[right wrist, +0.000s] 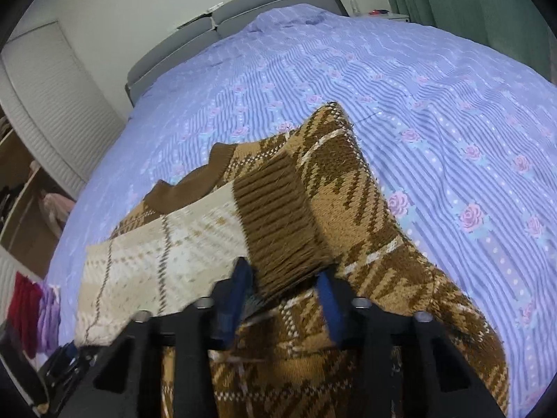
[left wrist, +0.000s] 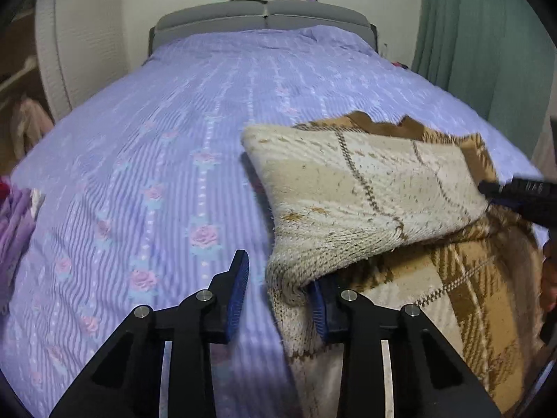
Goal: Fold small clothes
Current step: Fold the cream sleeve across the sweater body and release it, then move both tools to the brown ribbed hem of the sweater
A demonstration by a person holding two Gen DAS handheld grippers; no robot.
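Note:
A brown and cream plaid knit sweater lies on the purple bedspread, with a cream inside-out part folded over the brown plaid body. My left gripper is open; its right finger is tucked under the cream fold, its left finger stands over bare bedspread. In the right wrist view the sweater fills the near middle. My right gripper is open, its blue pads either side of the brown ribbed cuff. The right gripper also shows at the right edge of the left wrist view.
The grey headboard is at the far end. A green curtain hangs at the right. Red and purple folded clothes lie at the bed's left edge. White wardrobe doors and open shelves stand to the left.

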